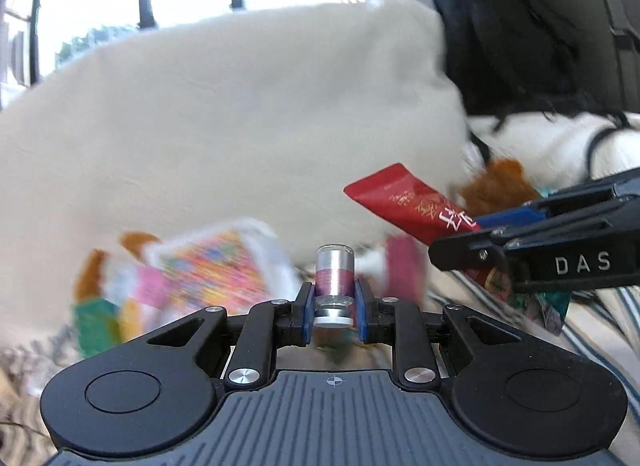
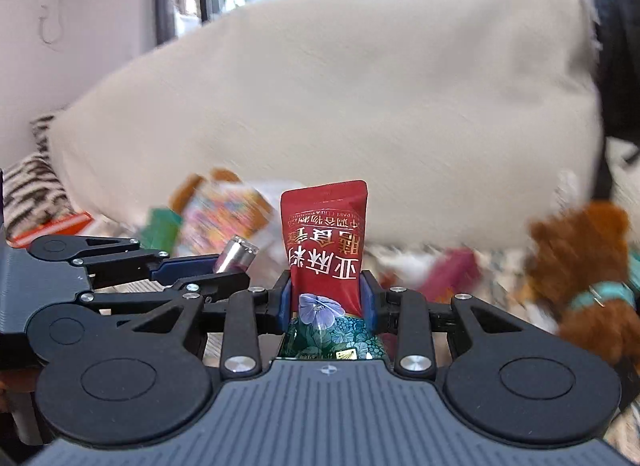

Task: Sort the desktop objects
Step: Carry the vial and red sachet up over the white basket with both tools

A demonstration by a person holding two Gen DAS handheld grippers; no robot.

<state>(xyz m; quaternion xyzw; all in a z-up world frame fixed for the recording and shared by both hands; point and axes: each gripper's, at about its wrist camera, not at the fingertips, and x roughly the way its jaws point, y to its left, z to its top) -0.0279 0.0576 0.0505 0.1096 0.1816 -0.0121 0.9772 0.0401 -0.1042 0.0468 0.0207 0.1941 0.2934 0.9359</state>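
Note:
My left gripper (image 1: 334,306) is shut on a small glass vial (image 1: 334,280) with a silver and magenta label, held upright between the blue pads. My right gripper (image 2: 329,296) is shut on a red snack packet (image 2: 325,250) with white Chinese lettering and a green flowered lower part. The right gripper (image 1: 532,242) and its red packet (image 1: 408,201) also show at the right of the left wrist view. The left gripper (image 2: 200,266) with the vial (image 2: 237,256) shows at the left of the right wrist view.
A big cream cushion (image 1: 224,121) fills the background. Blurred below it lie a colourful packet (image 1: 216,266), a pink item (image 1: 404,266) and a brown teddy bear (image 2: 588,266). A black backpack (image 1: 520,25) sits at the right. A striped cloth (image 1: 592,330) covers the surface.

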